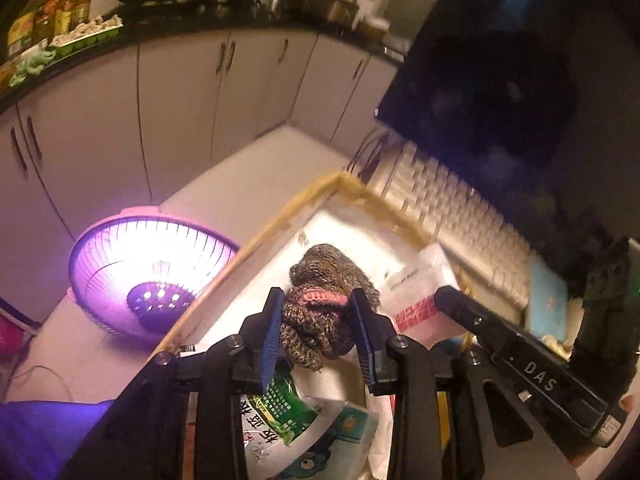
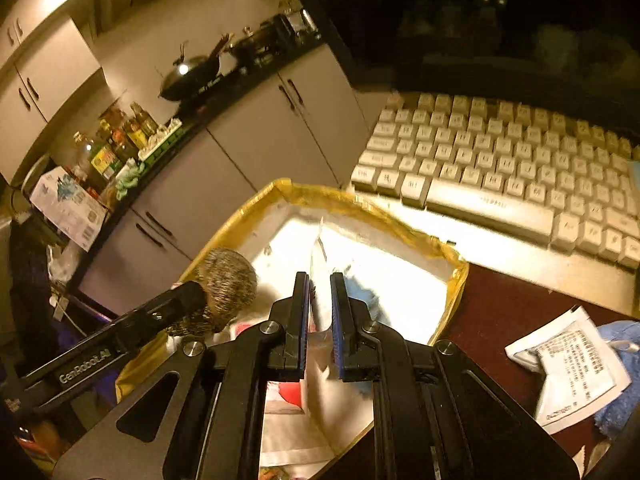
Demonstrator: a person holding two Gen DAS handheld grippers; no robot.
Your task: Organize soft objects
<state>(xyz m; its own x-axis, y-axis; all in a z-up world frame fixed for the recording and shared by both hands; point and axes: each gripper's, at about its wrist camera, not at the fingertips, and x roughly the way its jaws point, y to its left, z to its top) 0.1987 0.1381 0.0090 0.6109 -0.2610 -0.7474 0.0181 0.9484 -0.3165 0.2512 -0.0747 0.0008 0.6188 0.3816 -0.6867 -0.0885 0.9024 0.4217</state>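
Note:
A brown-grey knitted bundle (image 1: 324, 276) with a pink stripe sits between the blue pads of my left gripper (image 1: 316, 300), which is shut on it above a white foam box (image 1: 360, 188) with a yellow taped rim. My right gripper (image 2: 320, 280) is shut on a thin white plastic packet (image 2: 318, 240), seen edge-on over the same box (image 2: 360, 200). In the left wrist view the right gripper (image 1: 444, 294) holds that packet (image 1: 416, 284), which has red print, just right of the bundle. The right wrist view shows the left gripper (image 2: 200, 292) with the bundle (image 2: 228, 280) at the box's left rim.
A green-printed packet (image 1: 288, 404) and other packets lie in the box. A white keyboard (image 2: 500, 160) and a dark monitor (image 1: 500, 80) stand behind it. A purple basket (image 1: 152, 264) sits to the left. On the dark table at the right lie a printed white packet (image 2: 572, 372) and a blue cloth (image 2: 624, 360).

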